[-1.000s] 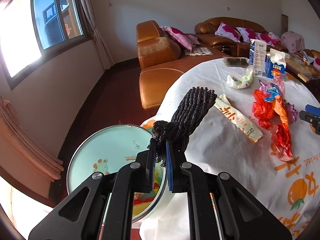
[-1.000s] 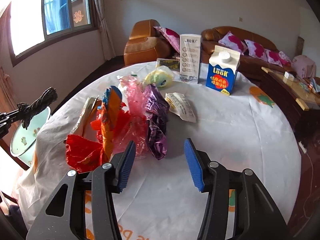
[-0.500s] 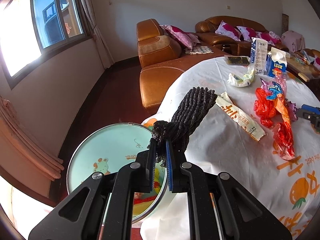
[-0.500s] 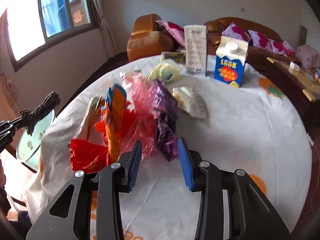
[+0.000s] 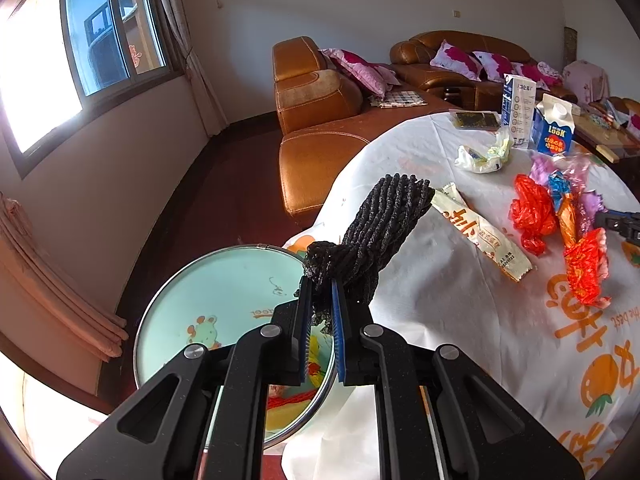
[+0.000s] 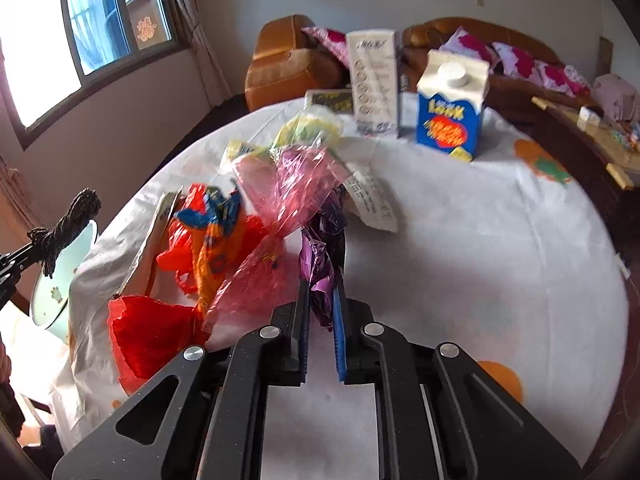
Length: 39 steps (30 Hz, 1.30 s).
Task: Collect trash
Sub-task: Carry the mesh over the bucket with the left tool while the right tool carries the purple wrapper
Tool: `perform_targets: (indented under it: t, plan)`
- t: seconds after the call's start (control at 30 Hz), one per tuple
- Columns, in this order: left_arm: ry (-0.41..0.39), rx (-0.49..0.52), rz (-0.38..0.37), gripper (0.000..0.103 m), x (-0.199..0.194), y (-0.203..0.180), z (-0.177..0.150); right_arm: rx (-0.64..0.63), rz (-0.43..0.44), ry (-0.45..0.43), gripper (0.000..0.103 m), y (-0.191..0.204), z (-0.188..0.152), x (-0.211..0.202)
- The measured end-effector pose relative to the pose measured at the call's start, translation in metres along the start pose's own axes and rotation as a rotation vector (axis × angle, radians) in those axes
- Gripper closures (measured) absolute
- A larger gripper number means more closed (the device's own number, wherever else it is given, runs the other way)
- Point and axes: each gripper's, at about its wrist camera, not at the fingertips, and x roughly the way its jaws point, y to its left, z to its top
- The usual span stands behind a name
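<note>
Left wrist view: the left tongs [image 5: 321, 300] are clamped on the knotted end of a black foam fruit net [image 5: 372, 236], which sticks up and away from the pads, held over the near-left edge of the bench [image 5: 460, 320] and above a pale green round bin [image 5: 224, 300] standing on the floor just beside that edge. On the white cloth, a long cream snack wrapper [image 5: 480, 232] lies just beyond the net. Further right are a crumpled red plastic bag [image 5: 532, 212] and a red foil wrapper [image 5: 586, 268]. Near the far edge stand a blue milk carton [image 5: 554, 128] and a tall white box [image 5: 519, 108], with a crumpled white-yellow wrapper [image 5: 482, 154] in front of them.

Right wrist view: the right tongs [image 6: 321, 300] are closing, their pads pressing on a purple foil wrapper [image 6: 320, 264] in the middle of the bench. A pink cellophane bag [image 6: 288, 200] touches it on the left, with the red trash beyond, toward the left edge.
</note>
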Motion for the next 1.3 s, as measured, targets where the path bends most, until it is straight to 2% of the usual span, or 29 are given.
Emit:
perform_targets:
  t: [0.17,0.3,0.5,0.73,1.07,1.3]
  plan:
    - [-0.017,-0.005,0.002,0.094,-0.007,0.003,0.004,-0.005,-0.061,-0.102,0.092,-0.008,0.008,-0.029]
    - [-0.03,-0.008,0.014,0.094,-0.012,0.009,0.007,-0.021,-0.065,-0.168,0.092,-0.007,0.016,-0.047]
    - [-0.034,-0.028,0.053,0.094,-0.016,0.03,0.008,-0.112,0.025,-0.248,0.092,0.022,0.035,-0.061]
    - [-0.004,-0.047,0.106,0.094,-0.015,0.055,-0.007,-0.27,0.142,-0.247,0.092,0.095,0.051,-0.04]
    - [0.074,-0.074,0.209,0.094,-0.008,0.095,-0.032,-0.443,0.331,-0.205,0.092,0.187,0.053,-0.005]
    - [0.101,-0.068,0.258,0.094,-0.008,0.114,-0.045,-0.556,0.378,-0.167,0.092,0.236,0.05,0.018]
